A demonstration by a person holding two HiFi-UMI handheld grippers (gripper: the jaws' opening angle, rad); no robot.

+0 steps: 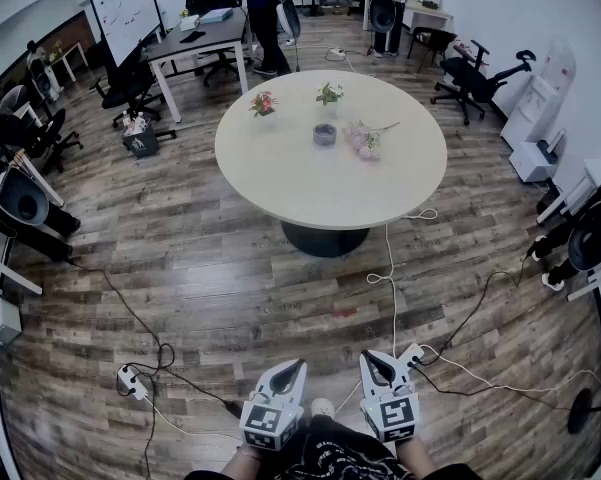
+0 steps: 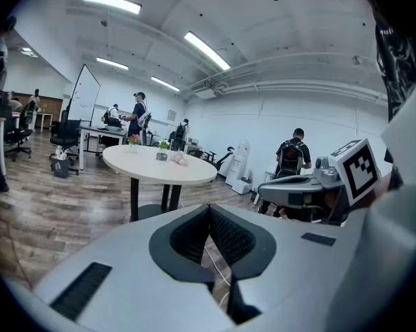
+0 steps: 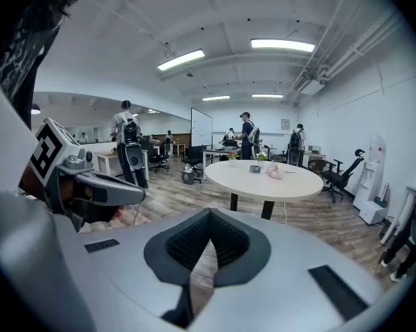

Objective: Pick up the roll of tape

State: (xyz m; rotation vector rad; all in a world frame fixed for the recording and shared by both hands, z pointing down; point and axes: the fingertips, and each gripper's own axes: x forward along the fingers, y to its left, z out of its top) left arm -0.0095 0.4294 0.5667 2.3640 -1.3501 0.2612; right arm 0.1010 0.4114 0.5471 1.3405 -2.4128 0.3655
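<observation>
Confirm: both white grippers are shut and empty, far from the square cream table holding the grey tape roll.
Not square: the head view shows a round cream table holding the grey tape roll. The left gripper and right gripper are shut, empty, far from it.

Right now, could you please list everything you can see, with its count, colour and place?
round table: one, beige, mid-room.
roll of tape: one, grey, on the table, near its middle.
pink-flowered plant: one, potted, table's far left.
green plant: one, potted, table's far edge.
loose flowers: one bunch, pink, right of the tape.
whiteboard: one, white, far left.
desk: one, dark top, beyond the table.
person: one, dark clothes, beside the desk.
power strip: one, white, floor at near left.
cables: several, black and white, across the wooden floor.
left tongs: one, white, shut, empty, near bottom.
right tongs: one, white, shut, empty, beside the left.
</observation>
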